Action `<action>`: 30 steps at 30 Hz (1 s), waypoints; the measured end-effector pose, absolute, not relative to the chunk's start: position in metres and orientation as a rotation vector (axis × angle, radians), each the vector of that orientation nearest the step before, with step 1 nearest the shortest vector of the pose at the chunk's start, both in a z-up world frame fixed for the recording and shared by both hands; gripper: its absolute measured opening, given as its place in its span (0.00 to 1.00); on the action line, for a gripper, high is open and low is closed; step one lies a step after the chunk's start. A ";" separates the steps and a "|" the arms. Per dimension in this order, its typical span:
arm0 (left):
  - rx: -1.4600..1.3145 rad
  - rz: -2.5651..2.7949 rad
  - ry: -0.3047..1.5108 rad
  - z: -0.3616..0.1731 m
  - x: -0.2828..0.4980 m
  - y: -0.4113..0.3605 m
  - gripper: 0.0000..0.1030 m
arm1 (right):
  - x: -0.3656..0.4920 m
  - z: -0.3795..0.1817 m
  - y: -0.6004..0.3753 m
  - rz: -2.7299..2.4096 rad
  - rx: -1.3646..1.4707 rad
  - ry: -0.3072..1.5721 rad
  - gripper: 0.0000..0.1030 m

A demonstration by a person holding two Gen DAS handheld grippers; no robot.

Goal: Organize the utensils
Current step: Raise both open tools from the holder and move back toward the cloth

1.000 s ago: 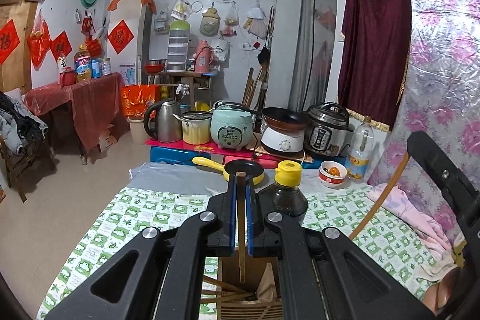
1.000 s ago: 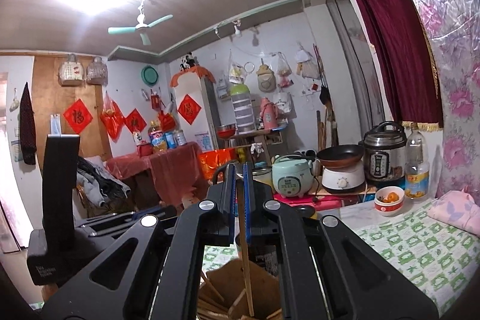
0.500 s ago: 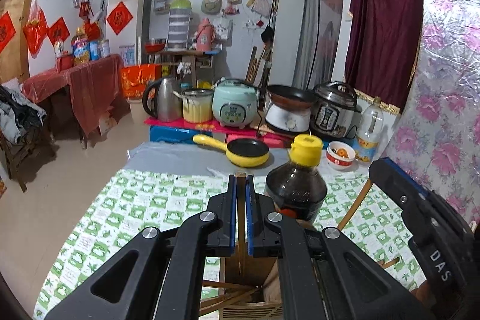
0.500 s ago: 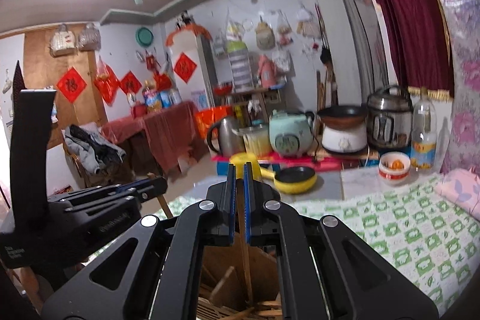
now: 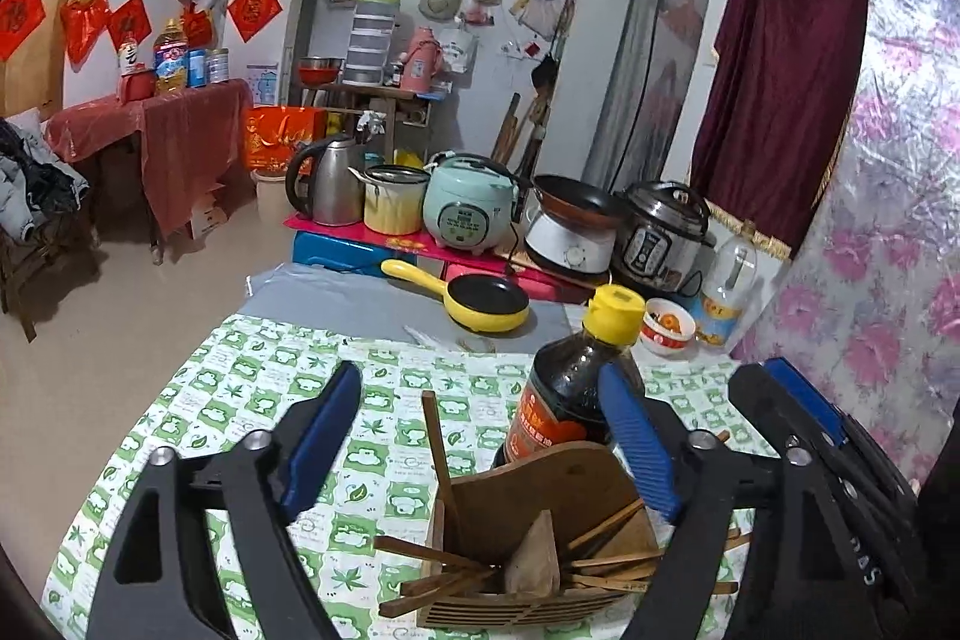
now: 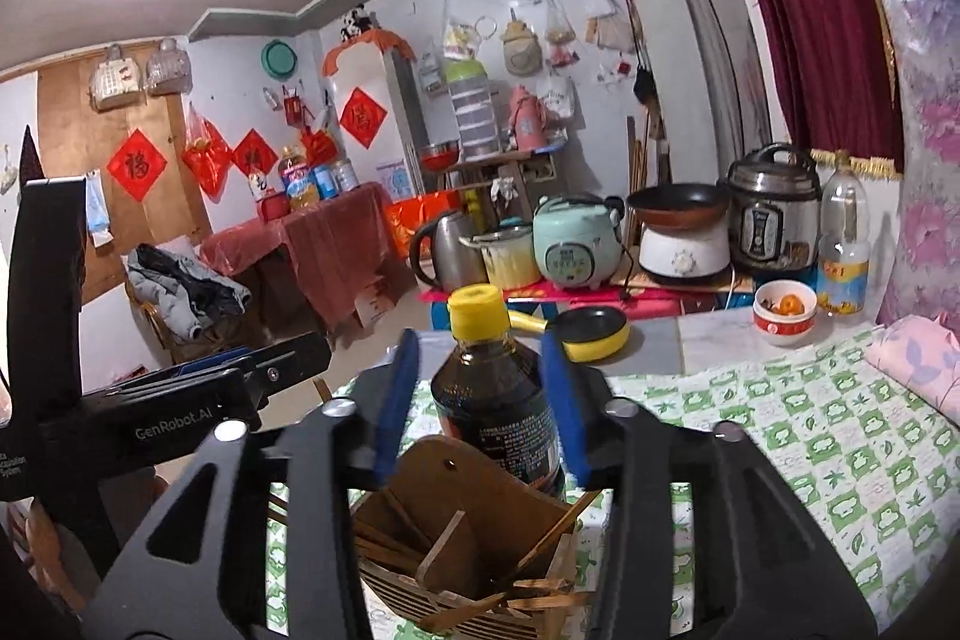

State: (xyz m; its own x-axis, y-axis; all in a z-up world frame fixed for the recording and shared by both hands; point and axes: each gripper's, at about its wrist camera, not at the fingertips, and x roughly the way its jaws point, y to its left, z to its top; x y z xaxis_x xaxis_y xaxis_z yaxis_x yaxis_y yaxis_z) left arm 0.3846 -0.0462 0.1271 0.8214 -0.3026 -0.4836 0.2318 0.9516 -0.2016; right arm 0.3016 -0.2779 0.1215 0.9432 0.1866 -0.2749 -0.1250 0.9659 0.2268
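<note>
A wooden utensil holder [image 5: 540, 514] [image 6: 474, 508] with several chopsticks stands on the green-and-white cloth [image 5: 240, 400]. My left gripper [image 5: 480, 436] hovers over it with its jaws opening wide. One chopstick [image 5: 438, 448] leans upright in the holder between the blue pads, touching neither. My right gripper [image 6: 480, 400] is also above the holder, jaws opening, with nothing pinched. A dark sauce bottle [image 6: 492, 400] [image 5: 570, 394] with a yellow cap stands just behind the holder and shows through that gap. Each gripper appears in the other's view: the right gripper [image 5: 810, 436] and the left gripper [image 6: 180, 400].
A yellow pan [image 5: 486, 301] and a small bowl [image 5: 666, 325] lie beyond the cloth. A kettle [image 5: 327, 187], a pot, a rice cooker [image 5: 468, 211] and a pressure cooker [image 5: 660, 232] line the back. A pink cloth [image 6: 918, 364] lies at the right.
Both grippers were shut on a chopstick each above the holder. Both have since sunk toward it and opened, and the chopsticks now rest in the holder.
</note>
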 end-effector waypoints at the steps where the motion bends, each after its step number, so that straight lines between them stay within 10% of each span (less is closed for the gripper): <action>1: -0.138 -0.283 0.533 0.129 0.383 -0.046 0.85 | 0.300 0.123 -0.277 0.159 0.206 0.295 0.48; 30: -0.105 -0.219 0.281 0.174 0.257 -0.049 0.94 | 0.193 0.154 -0.276 0.079 0.177 0.188 0.72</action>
State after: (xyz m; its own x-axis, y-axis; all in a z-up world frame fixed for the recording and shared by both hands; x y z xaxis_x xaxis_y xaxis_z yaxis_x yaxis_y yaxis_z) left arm 0.2574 -0.0493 0.1737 0.9372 -0.2290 -0.2629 0.1999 0.9708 -0.1329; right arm 0.1932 -0.2762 0.1539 0.9794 0.0949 -0.1783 -0.0620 0.9814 0.1818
